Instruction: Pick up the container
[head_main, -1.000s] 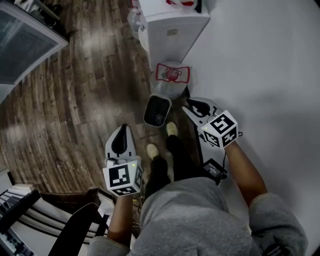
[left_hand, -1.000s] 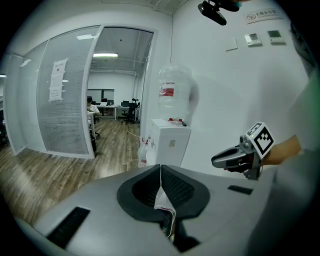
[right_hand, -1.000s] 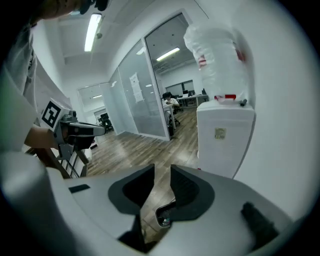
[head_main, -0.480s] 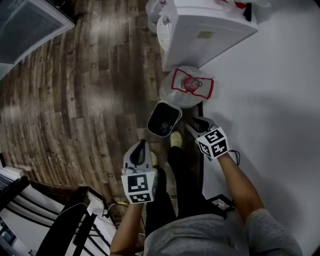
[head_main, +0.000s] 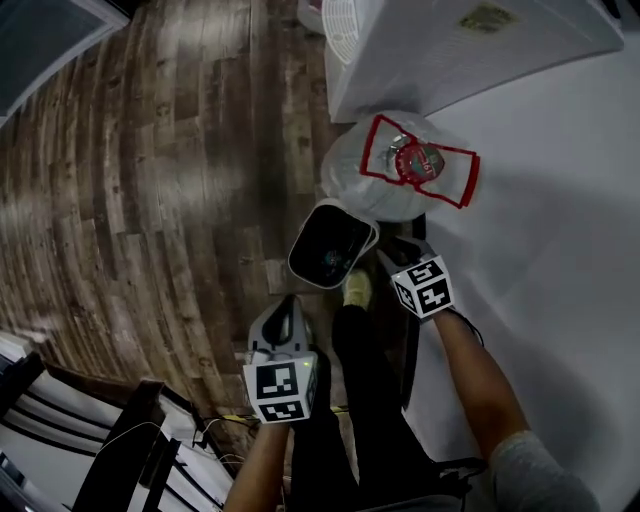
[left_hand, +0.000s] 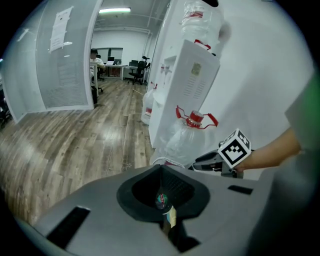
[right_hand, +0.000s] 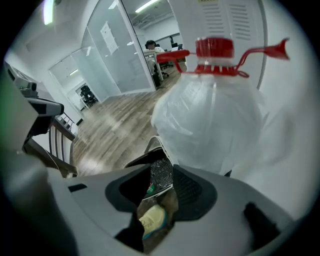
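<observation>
On the floor at about 1 o'clock in your head view, the jug (head_main: 395, 190) stands upright against the foot of the dispenser (head_main: 450, 50), which rises at the jug's 12 o'clock. I take this clear jug with the red cap and handle to be the container meant. The bin (head_main: 312, 235), touching or just beside the jug at its 7 o'clock, could also answer to that name.

Your right gripper (head_main: 392, 252) hangs at the jug's 6 o'clock, near its base but not touching it. Its jaws are drawn together and empty. Through the thin slit between them its view shows only the bin's rim and your shoe (head_main: 357, 288), with the jug's body filling the view above.

Your left gripper (head_main: 284, 302) is farther out, at the jug's 7 o'clock and past the bin. Its jaws are also together with nothing held, and the slit looks down at the bin's contents.

The pick-up has not begun: the approach is nearly done and nothing else. You have yet to spread a pair of jaws, bring them round the red handle or neck, close them and lift. The handle looks like the surest hold, as the rounded body seems too wide and slick for these jaws.
</observation>
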